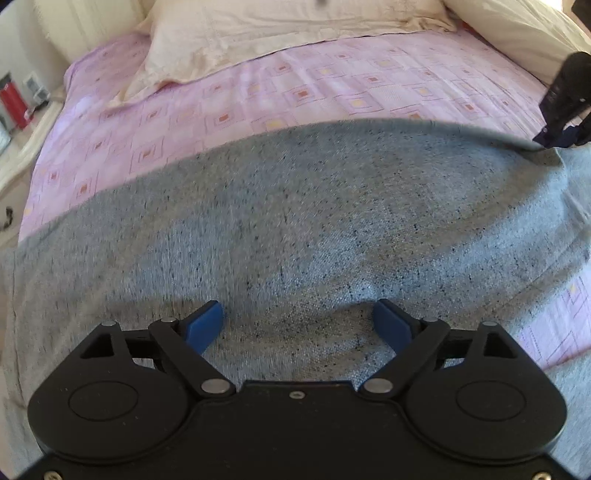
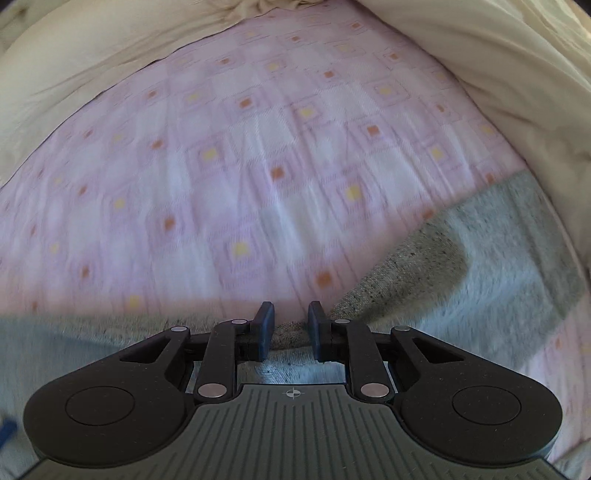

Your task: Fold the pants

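Grey speckled pants (image 1: 295, 221) lie spread across a bed covered by a pink patterned sheet (image 1: 332, 92). My left gripper (image 1: 298, 306) hovers low over the near part of the pants, its blue fingers wide open with only flat cloth under them. At the far right of the left wrist view, my right gripper (image 1: 554, 138) pinches the far edge of the pants, and that edge runs taut up to it. In the right wrist view, the right gripper (image 2: 291, 306) stands narrow with a bunched grey edge of the pants (image 2: 480, 266) between its fingers, above the sheet (image 2: 221, 166).
A cream pillow (image 1: 258, 29) lies at the head of the bed, and cream bedding (image 2: 498, 55) rises along the right side. Left of the bed stands a light nightstand with a red can (image 1: 13, 103).
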A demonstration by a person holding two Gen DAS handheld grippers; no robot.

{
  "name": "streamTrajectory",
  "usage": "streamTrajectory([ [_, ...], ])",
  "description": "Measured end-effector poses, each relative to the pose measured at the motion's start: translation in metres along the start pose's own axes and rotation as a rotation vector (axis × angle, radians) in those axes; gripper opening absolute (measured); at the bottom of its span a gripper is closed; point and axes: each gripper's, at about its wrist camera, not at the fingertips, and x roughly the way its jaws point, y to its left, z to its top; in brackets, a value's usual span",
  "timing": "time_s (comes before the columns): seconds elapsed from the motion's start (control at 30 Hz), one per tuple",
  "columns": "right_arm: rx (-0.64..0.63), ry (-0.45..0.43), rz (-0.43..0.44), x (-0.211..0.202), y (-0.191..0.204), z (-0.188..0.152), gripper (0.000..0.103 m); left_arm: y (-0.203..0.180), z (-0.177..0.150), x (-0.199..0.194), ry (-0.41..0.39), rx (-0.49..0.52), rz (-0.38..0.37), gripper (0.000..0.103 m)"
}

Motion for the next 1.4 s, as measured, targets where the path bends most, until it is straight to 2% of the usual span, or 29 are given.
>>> streamTrajectory([
  [0.1,-0.033,-0.072,0.023,-0.003,-0.003,-0.018,0.019,0.001,0.004,-0.008,-0.029,0.007,-0.016,0.073],
  [0.3,-0.093,-0.147,0.005,-0.004,0.004,-0.027,0.020,0.013,0.052,-0.016,-0.133,-0.133,-0.085,0.074],
  [0.37,-0.091,-0.152,0.008,-0.005,0.002,-0.030,0.020,0.019,0.072,-0.007,-0.111,-0.211,-0.141,0.077],
  [0.43,-0.083,-0.156,0.014,-0.005,0.002,-0.029,0.020,0.023,0.089,0.008,-0.055,-0.287,-0.193,0.078],
  [0.5,-0.087,-0.161,0.017,-0.003,0.002,-0.027,0.020,0.025,0.101,0.024,0.000,-0.354,-0.210,0.077],
  [0.63,-0.097,-0.183,0.021,-0.003,0.002,-0.031,0.020,0.022,0.112,0.050,0.072,-0.394,-0.186,0.077],
  [0.7,-0.102,-0.188,0.033,-0.004,0.000,-0.032,0.020,0.019,0.114,0.056,0.081,-0.406,-0.175,0.082],
  [0.73,-0.106,-0.184,0.047,-0.005,-0.002,-0.032,0.020,0.014,0.116,0.057,0.087,-0.391,-0.155,0.081],
  [0.77,-0.101,-0.180,0.074,-0.007,-0.007,-0.032,0.019,0.007,0.118,0.058,0.096,-0.369,-0.111,0.072],
  [0.8,-0.082,-0.185,0.107,-0.012,-0.013,-0.029,0.019,0.001,0.119,0.055,0.091,-0.345,-0.056,0.049],
  [0.83,-0.050,-0.209,0.130,-0.020,-0.022,-0.027,0.019,-0.005,0.118,0.051,0.079,-0.316,-0.002,0.034],
  [0.87,-0.017,-0.246,0.140,-0.028,-0.030,-0.024,0.019,-0.006,0.116,0.048,0.074,-0.306,-0.005,0.019],
  [0.9,0.014,-0.286,0.134,-0.035,-0.039,-0.021,0.021,-0.003,0.113,0.046,0.068,-0.324,-0.031,0.012],
  [0.97,0.071,-0.337,0.072,-0.042,-0.055,-0.009,0.022,0.007,0.103,0.042,0.056,-0.381,-0.070,0.008],
  [1.03,0.110,-0.325,0.022,-0.038,-0.067,0.008,0.022,0.012,0.091,0.035,0.048,-0.400,-0.089,0.007],
  [1.13,0.179,-0.274,-0.039,-0.022,-0.077,0.032,0.022,0.006,0.078,0.027,0.050,-0.361,-0.082,0.007],
  [1.27,0.319,-0.240,-0.107,-0.004,-0.086,0.046,0.023,-0.007,0.075,0.030,0.037,-0.291,-0.054,0.007],
  [1.33,0.332,-0.202,-0.156,0.008,-0.085,0.049,0.023,-0.007,0.077,0.031,0.040,-0.293,-0.053,0.007],
  [1.4,0.283,-0.208,-0.220,0.012,-0.076,0.050,0.030,-0.008,0.077,0.032,0.038,-0.281,-0.048,0.007],
])
